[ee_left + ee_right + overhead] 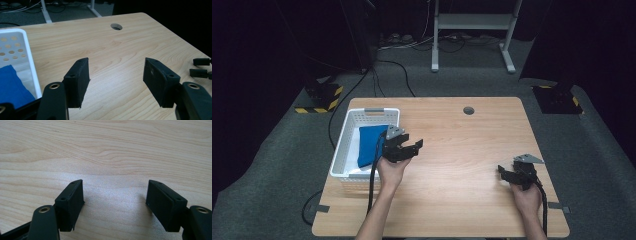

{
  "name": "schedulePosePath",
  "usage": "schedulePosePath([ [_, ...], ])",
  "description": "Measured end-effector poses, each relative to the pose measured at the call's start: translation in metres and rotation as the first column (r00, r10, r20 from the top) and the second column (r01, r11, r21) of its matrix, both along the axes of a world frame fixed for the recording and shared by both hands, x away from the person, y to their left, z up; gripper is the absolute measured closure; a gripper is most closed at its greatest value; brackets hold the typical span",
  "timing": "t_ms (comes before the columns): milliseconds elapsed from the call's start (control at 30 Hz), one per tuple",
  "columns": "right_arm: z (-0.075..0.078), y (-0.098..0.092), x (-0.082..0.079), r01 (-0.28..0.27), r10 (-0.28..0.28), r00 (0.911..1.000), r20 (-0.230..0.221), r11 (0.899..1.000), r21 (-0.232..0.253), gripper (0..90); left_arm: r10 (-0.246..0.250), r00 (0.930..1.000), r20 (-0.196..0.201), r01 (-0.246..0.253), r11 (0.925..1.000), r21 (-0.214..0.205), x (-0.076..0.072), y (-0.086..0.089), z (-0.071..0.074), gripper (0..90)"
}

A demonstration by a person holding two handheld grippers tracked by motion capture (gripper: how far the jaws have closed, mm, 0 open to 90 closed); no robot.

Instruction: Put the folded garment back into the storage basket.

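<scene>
Blue cloth (371, 145) lies in the white basket (343, 145) just left of the left claw (408, 146), long axis running away from the person; both claws, the right claw (507, 173) far off, stand open and empty.

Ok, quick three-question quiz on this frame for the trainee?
1. True or false: the blue cloth lies in the white basket.
2. Which holds something: A, the left gripper; B, the right gripper; C, neither?
3. What sits in the table near its far edge?

Key:
1. True.
2. C; both stand open over bare wood.
3. A round hole.
</scene>
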State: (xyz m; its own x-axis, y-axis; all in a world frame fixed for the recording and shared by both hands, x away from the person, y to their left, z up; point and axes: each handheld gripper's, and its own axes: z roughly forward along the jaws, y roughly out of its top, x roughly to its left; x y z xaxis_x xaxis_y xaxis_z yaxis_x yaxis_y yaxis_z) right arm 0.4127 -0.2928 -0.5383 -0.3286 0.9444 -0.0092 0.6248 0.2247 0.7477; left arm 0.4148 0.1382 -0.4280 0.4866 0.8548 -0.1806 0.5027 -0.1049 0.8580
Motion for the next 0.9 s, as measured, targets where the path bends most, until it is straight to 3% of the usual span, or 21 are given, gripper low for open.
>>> schedulePosePath([
  [367, 0.000, 0.000, 0.000, 0.000, 0.000, 1.0000, 0.000, 1.000, 0.000, 30.2, -0.028, 0.9996, 0.001, 0.028, 0.9995, -0.012, -0.004, -0.010, -0.005, 38.2],
  [900, 0.000, 0.000, 0.000, -0.001, 0.001, 1.0000, 0.000, 1.000, -0.001, 30.2, -0.063, 0.9980, 0.006, 0.063, 0.9980, 0.003, -0.011, -0.030, -0.014, 39.5],
])
